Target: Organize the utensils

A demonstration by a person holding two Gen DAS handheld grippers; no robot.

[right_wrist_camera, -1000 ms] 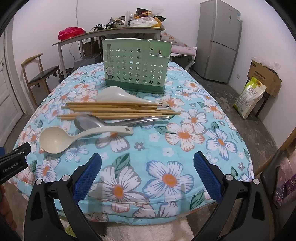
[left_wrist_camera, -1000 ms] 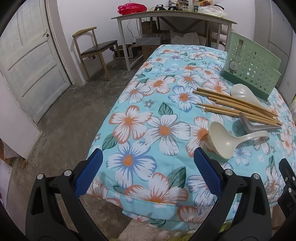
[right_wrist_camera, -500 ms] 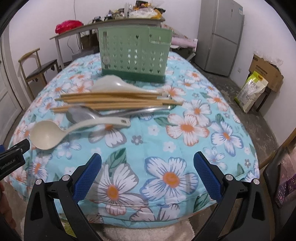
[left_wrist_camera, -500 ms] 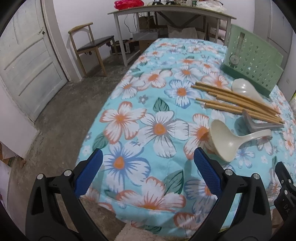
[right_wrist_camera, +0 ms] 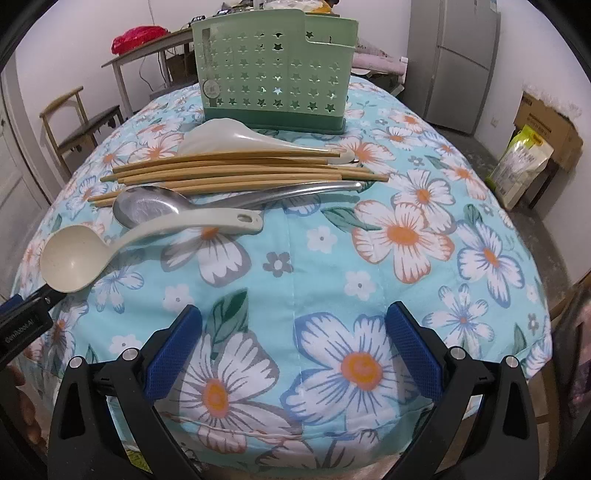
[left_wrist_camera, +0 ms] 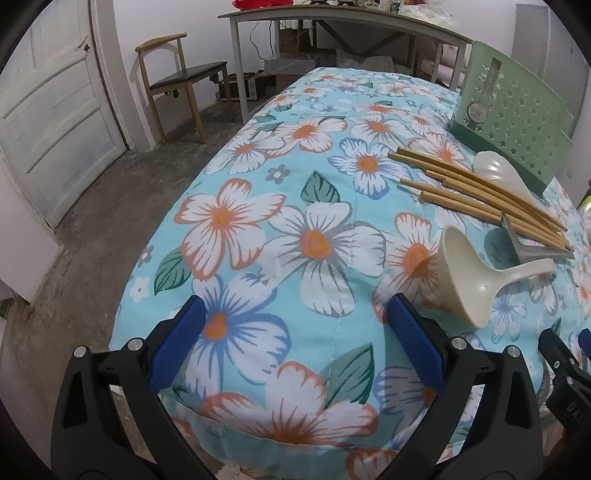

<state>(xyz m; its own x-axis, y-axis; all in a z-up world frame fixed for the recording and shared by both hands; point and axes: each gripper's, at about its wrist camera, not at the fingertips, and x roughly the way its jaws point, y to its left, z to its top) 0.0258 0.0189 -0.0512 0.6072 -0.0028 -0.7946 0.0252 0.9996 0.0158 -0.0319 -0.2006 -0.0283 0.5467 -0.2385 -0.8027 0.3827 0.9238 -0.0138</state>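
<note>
On the floral tablecloth [right_wrist_camera: 369, 258] lie a cream ladle [right_wrist_camera: 74, 262], a steel spoon [right_wrist_camera: 147, 208], several wooden chopsticks [right_wrist_camera: 240, 173] and a white rice spoon [right_wrist_camera: 229, 136], all in front of a green perforated utensil holder [right_wrist_camera: 273, 70]. My right gripper [right_wrist_camera: 293, 339] hovers open over the table's near edge, short of the utensils. My left gripper [left_wrist_camera: 295, 332] is open above the table's left end, with the ladle [left_wrist_camera: 469, 273] just to its right. The chopsticks [left_wrist_camera: 476, 195] and the holder [left_wrist_camera: 517, 110] lie further right. Neither gripper holds anything.
A wooden chair [left_wrist_camera: 177, 81] and a grey desk [left_wrist_camera: 332, 18] stand behind the table, with a white door [left_wrist_camera: 48, 110] at left. A fridge [right_wrist_camera: 465, 62], a cardboard box [right_wrist_camera: 546, 125] and a bag [right_wrist_camera: 521, 162] stand at the right. The floor around is bare concrete.
Both grippers have moved forward and closer to the table, so the utensils and the holder appear larger. Both stay open. Nothing on the table has moved.
</note>
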